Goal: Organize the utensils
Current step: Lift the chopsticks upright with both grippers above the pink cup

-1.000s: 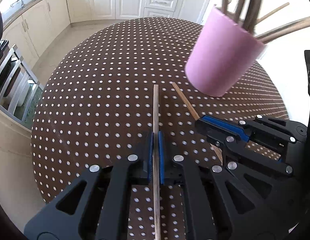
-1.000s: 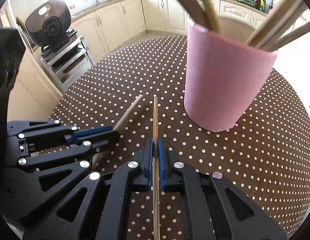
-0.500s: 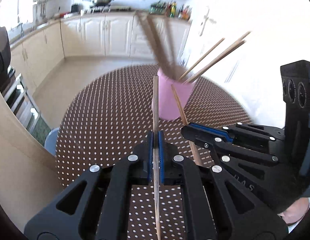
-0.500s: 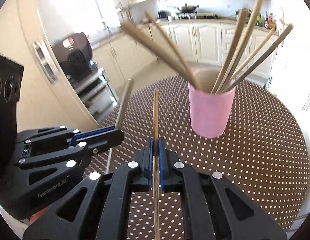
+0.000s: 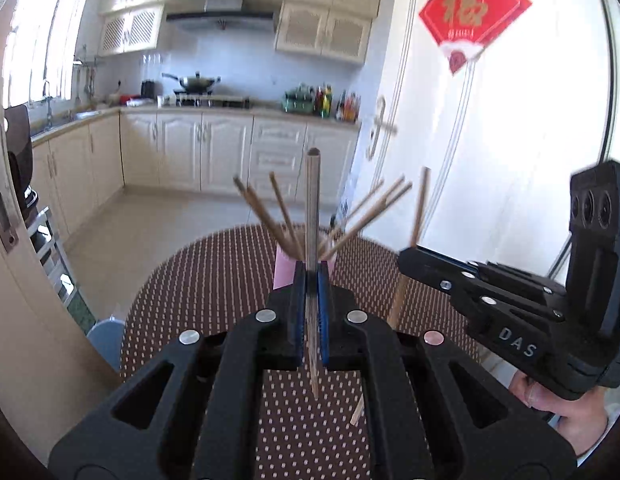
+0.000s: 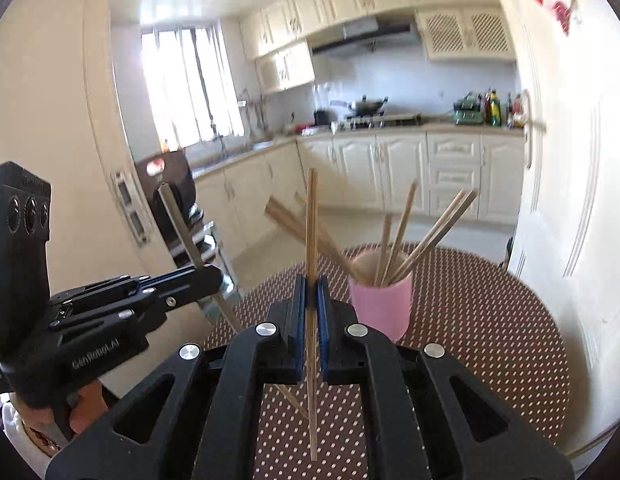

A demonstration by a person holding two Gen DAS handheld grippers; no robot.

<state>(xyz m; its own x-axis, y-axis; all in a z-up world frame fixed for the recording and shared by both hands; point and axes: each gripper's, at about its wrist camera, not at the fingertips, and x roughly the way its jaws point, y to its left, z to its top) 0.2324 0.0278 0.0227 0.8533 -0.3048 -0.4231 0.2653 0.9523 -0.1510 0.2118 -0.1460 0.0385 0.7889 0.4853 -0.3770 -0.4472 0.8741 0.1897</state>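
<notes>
Left wrist view: the left gripper (image 5: 311,280) is clamped tight on 1 wooden chopstick (image 5: 311,216), which stands nearly upright between the blue pads, its top end above the jaws and its lower end hanging below them over the table (image 5: 214,280). Straight beyond the jaws, near the far edge of the dotted brown table, stands the pink cup (image 5: 284,272), half hidden by the gripper, with several chopsticks fanned out of it. To the right, the right gripper (image 5: 405,258) is held in the air over the table's right edge, closed on a second chopstick (image 5: 418,204) that slants up out of its jaws. A hand (image 5: 565,400) grips its handle at the lower right.

Right wrist view: the right gripper (image 6: 311,284) is pinched shut on its chopstick (image 6: 311,232), held close to vertical, both ends clear of the pads. The pink cup (image 6: 383,304) sits just right of the jaws in the picture, on the table (image 6: 489,320) toward its far edge, holding about 6 sticks. At the left, beyond the table's left edge, the left gripper (image 6: 214,274) hangs in the air, closed on its slanted chopstick (image 6: 178,220).
</notes>
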